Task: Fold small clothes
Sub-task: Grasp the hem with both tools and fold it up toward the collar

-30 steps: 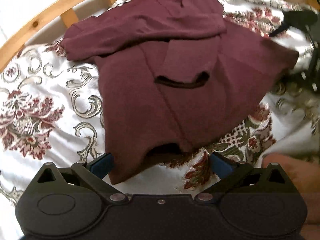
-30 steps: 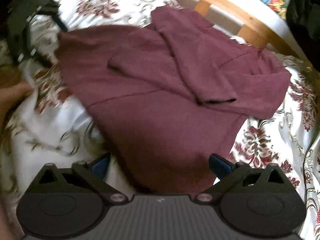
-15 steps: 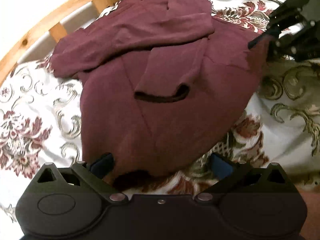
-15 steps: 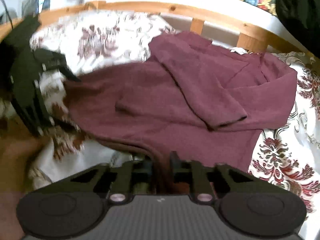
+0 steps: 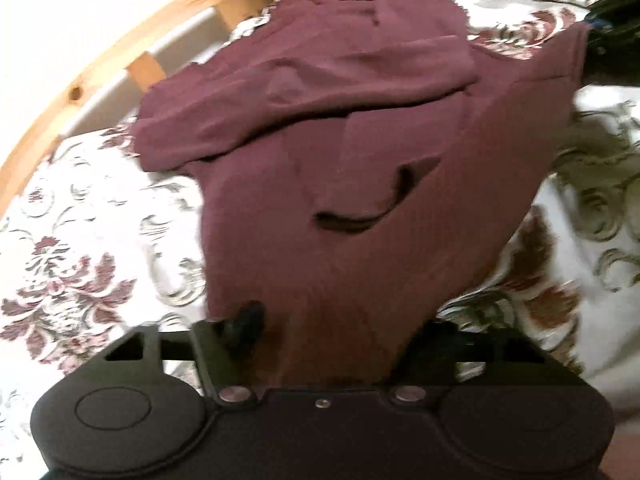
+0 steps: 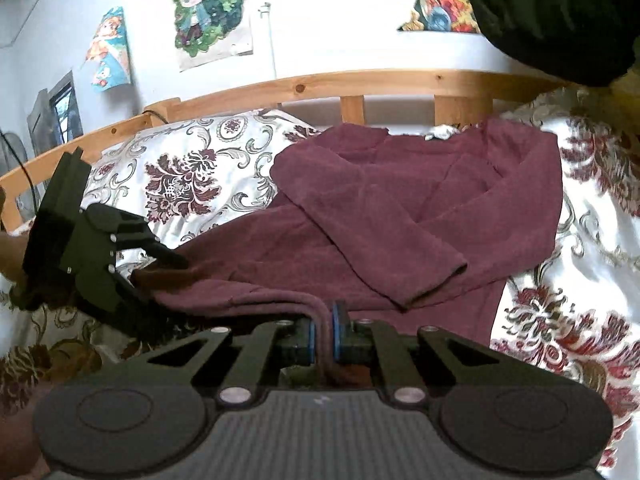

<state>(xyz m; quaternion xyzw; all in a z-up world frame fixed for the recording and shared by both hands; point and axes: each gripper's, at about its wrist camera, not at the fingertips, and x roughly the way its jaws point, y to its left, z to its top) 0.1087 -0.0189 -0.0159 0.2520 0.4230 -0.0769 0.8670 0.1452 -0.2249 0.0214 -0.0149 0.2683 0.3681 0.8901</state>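
Right claw [image 6: 324, 334] is clamped tight on the near hem of the maroon sweater [image 6: 400, 216], blue pads squeezing a doubled-over bit of the edge. Over on the left, the left claw [image 5: 332, 332] is closing with the other hem corner sitting between its jaws; in the right wrist view it looks to be touching the cloth already, but I can't tell if it's biting yet.

The sweater itself is spread on the flowery bedspread [image 6: 184, 176], hem near, shoulders far, up against the wooden bed rail [image 6: 360, 84]. Both sleeves [image 6: 376, 240] are folded in across the chest.

It looks like soft, light knit, totally floppy, so it'll sag between the two claws and the sleeves could slide off when lifted. Holding both hem corners seems the right spot, I'd say, then carry the hem up to the shoulders.
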